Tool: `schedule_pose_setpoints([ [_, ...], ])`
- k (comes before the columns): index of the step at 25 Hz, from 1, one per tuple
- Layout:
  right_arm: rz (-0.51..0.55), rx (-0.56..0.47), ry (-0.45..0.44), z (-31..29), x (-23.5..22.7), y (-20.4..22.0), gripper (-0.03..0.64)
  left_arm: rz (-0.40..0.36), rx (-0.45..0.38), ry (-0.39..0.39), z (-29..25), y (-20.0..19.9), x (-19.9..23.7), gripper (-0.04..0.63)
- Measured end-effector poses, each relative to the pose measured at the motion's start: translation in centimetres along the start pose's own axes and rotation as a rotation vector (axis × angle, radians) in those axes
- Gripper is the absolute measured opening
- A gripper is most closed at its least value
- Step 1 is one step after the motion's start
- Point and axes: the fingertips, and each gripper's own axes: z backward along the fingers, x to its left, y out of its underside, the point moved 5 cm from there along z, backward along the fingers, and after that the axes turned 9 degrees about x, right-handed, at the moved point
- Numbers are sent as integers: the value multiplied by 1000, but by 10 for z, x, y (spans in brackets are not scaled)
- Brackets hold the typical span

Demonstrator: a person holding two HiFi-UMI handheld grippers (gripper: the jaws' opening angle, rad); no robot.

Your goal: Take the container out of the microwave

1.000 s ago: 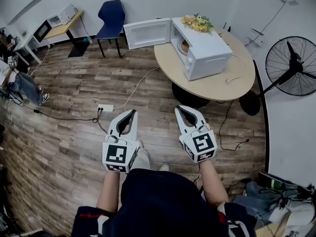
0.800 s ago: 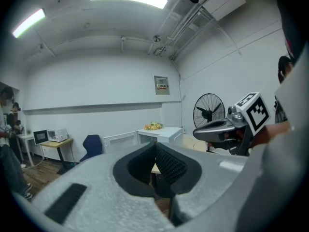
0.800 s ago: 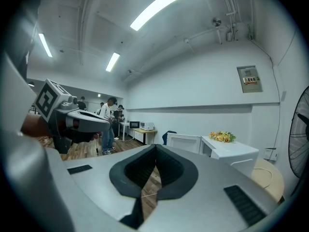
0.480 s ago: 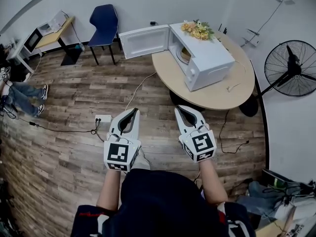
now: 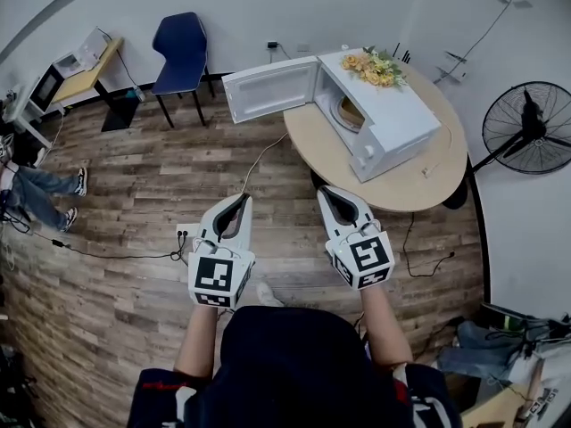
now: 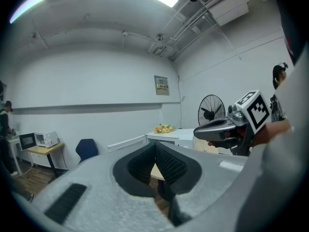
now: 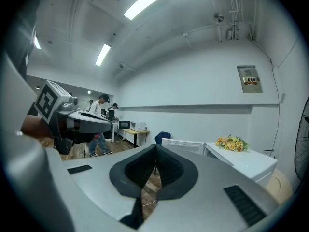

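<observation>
Microwave [image 5: 393,123]: white boxy shell, smooth faces; sits on worktop, door [image 5: 268,87] swung wide open toward chair side.
Container [image 5: 350,111]: inside microwave cavity, seen thru open door; tan, rounded; finer detail too small to tell.
Worktop [image 5: 419,190]: round, pale wood-tone top, smooth; dark base under it.
Flowers [image 5: 378,65]: yellow/orange bunch lying on microwave roof.
Floor [image 5: 134,194]: wood-look planks, brown-grey, thin cables trailing across.
Chair [image 5: 181,47]: dark blue moulded seat + back, thin black legs, by far wall.
Fan [image 5: 533,127]: black, round wire cage, on stand beside worktop.
L tongs [image 5: 239,201]: pale grey matte shells, black ribbed pads; pads pressed together at tips, nothing between; held over floor, well apart from worktop.
R tongs [image 5: 329,192]: same build; pads pressed together, empty; tips near worktop edge in head view, touching nothing.
Both tongs: side by side, pointing toward microwave, well apart from container.
</observation>
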Motion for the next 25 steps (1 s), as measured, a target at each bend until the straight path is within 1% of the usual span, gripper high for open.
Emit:
schedule_pose_setpoints([
  [8,-2,31,47,-63,22,-16,8,-4,-2,60,-24,11,70,14],
  [14,11,57,59,-92,25,-17,8,2,-2,111,-44,20,89,14],
  [18,8,66,69,-107,14,-18,8,-1,4,130,-63,20,97,14],
  [25,-13,65,76,-145,-28,-21,8,-32,25,145,-116,10,105,14],
])
